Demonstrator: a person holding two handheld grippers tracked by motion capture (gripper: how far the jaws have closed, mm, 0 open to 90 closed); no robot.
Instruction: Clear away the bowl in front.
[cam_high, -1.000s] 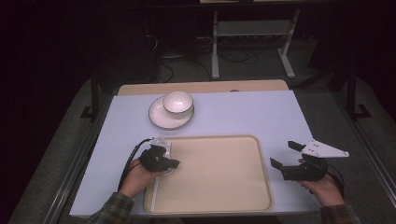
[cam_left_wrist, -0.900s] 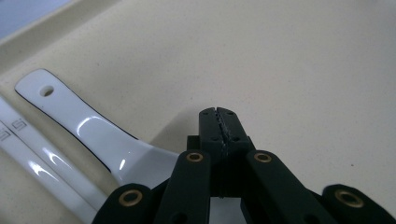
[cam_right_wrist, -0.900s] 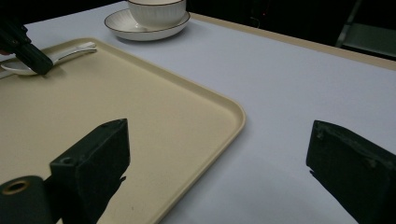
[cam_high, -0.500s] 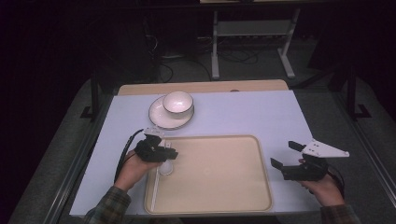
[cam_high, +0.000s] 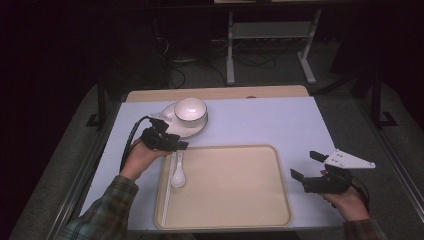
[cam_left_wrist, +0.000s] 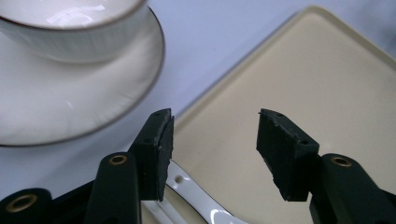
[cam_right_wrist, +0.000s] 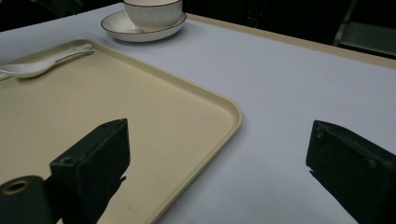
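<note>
Step in hand: the white spoon (cam_high: 177, 172) lies on the left part of the beige tray (cam_high: 235, 220), bowl end toward the person, handle pointing toward the plate. The left gripper (cam_high: 172, 144) sits above the handle end with nothing between its fingers, so the placing of the spoon looks done.

Left gripper fingers: released; the jaws have just been opening, and the left gripper view shows the spoon (cam_left_wrist: 201, 205) lying free below the two pads, with a clear gap between them.

Right gripper fingers: spread wide and empty. The right gripper (cam_high: 306, 164) hovers over the tabletop (cam_high: 280, 122) just off the tray's right edge.

Where the remaining things are: a white bowl (cam_high: 190, 110) sits on a white plate (cam_high: 192, 131), on the tabletop just beyond the tray's far left corner, close to the left gripper.

Next move, as a judgement: the bowl or the plate is probably next for the tray. The left gripper is nearest and would need to lift clear of the spoon handle, then take the bowl by its rim. A thin glazed rim may slip, so a square, firm bite is needed.

Count: one spoon, one bowl, one plate, one tray, two grippers.
</note>
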